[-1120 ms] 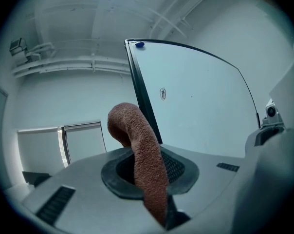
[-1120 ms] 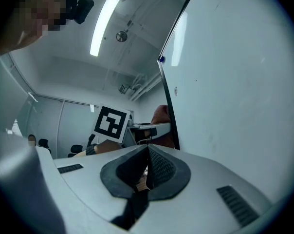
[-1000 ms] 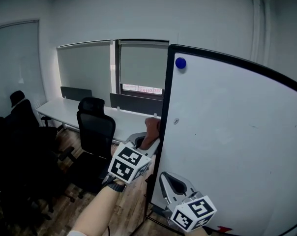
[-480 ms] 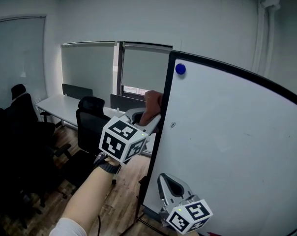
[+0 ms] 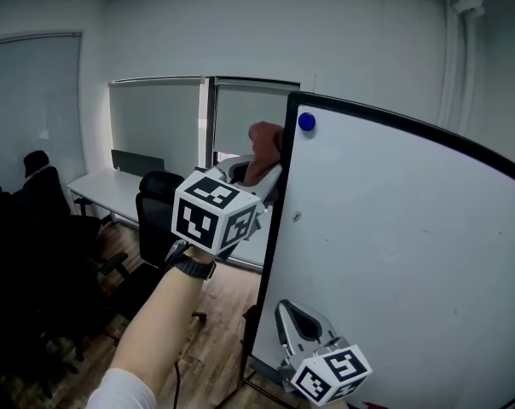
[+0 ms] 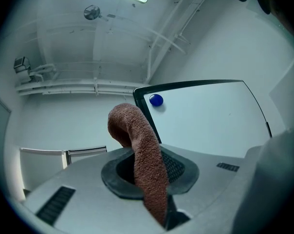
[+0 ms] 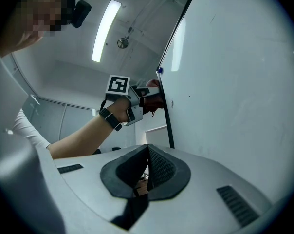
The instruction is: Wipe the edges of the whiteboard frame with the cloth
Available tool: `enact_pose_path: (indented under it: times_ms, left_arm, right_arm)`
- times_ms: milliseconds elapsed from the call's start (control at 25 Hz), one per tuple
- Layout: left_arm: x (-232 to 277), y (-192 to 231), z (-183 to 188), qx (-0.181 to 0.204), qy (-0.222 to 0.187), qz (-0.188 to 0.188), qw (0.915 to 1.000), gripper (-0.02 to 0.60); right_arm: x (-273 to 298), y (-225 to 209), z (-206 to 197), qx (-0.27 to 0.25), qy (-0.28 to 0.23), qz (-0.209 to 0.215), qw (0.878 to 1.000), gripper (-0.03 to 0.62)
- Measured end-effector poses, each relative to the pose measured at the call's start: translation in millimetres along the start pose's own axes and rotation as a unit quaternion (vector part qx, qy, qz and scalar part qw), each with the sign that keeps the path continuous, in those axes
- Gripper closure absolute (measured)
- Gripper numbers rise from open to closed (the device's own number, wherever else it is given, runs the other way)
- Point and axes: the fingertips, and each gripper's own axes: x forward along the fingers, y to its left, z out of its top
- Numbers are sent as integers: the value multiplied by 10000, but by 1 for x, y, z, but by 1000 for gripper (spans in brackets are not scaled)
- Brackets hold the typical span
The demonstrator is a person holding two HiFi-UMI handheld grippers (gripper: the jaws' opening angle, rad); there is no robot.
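Note:
The whiteboard [image 5: 402, 254] has a black frame [image 5: 274, 228] and a blue magnet [image 5: 306, 122] near its top left corner. My left gripper [image 5: 262, 173] is shut on a brown cloth [image 5: 264, 147], which lies against the frame's left edge just below the top corner. In the left gripper view the cloth [image 6: 132, 130] curls up out of the jaws of the left gripper [image 6: 152, 174], with the frame corner [image 6: 139, 90] behind. My right gripper [image 5: 290, 309] hangs low by the board's lower left, shut and empty. The right gripper view looks past its own jaws [image 7: 147, 152] up to the cloth [image 7: 154, 97].
Black office chairs [image 5: 159, 198] and a long white desk [image 5: 100, 186] stand to the left under windows with drawn blinds [image 5: 155, 126]. Wooden floor [image 5: 215, 331] lies beneath the board's stand. A wall rises close behind the whiteboard.
My left gripper has slid the cloth up the frame's left edge, from about mid-height to near the top corner. The right gripper has hardly moved.

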Motion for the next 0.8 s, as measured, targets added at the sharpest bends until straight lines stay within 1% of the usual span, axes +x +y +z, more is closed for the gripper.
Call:
enact_pose_path:
  times_ms: [200, 440, 600, 800]
  left_arm:
    - [-1, 4, 11, 34, -117, 124, 9998, 525]
    - [-21, 0, 8, -12, -246, 202, 9995, 525]
    - [-34, -8, -6, -61, -192, 211, 9996, 525]
    - [-59, -19, -35, -219, -92, 250, 9994, 525]
  right_arm:
    - [-1, 2, 1, 32, -44, 38, 10000, 591]
    - [2, 1, 2, 12, -42, 49, 10000, 591]
    - [7, 3, 6, -47, -55, 79, 9999, 591]
    - [10, 7, 0, -69, 12, 83, 9999, 591]
